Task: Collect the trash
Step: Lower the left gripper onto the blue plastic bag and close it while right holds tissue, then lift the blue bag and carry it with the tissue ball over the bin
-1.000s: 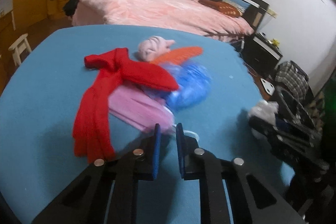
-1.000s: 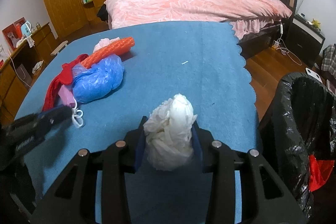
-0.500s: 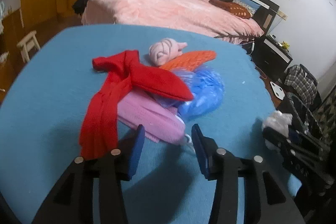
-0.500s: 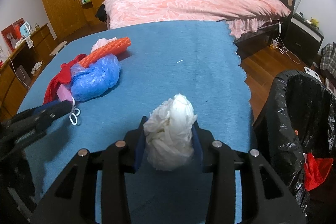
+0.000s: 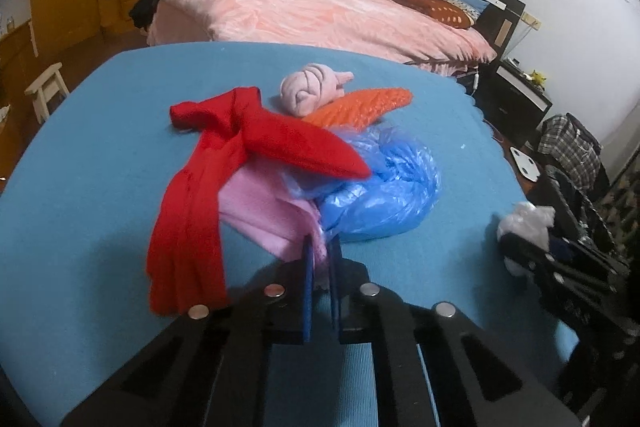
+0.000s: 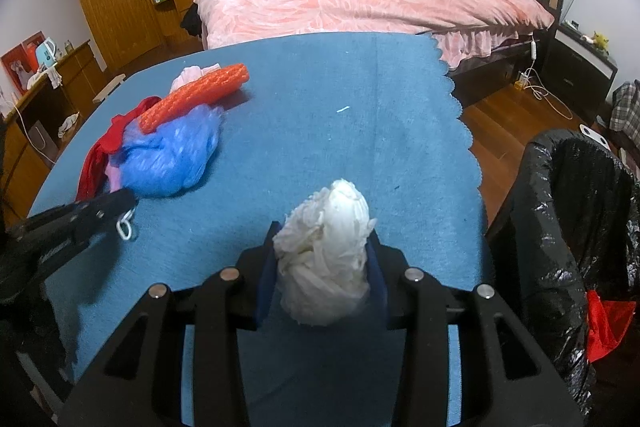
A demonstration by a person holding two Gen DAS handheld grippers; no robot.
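On the blue worktop [image 5: 100, 147], the pile of soft trash lay at centre in the left wrist view. At its nine o'clock edge sprawled the red cloth [image 5: 208, 187], limp and light. Under it lay the pink mask [image 5: 264, 215], thin and floppy, best taken by its near corner. The left gripper [image 5: 320, 259] had just been closing and now pinched that corner between its nearly shut jaws at six o'clock. At three o'clock of the mask sat the blue bag [image 5: 384, 195], a slippery, crushable film. Beyond it, at twelve o'clock, lay the orange net [image 5: 360, 107] and a pink roll [image 5: 312, 91]. Further right, the right gripper [image 6: 324, 267] clamped the white wad [image 6: 328, 255], soft and squashy, above the worktop's near edge. At three o'clock stood the black-lined bin [image 6: 560, 227], its mouth open.
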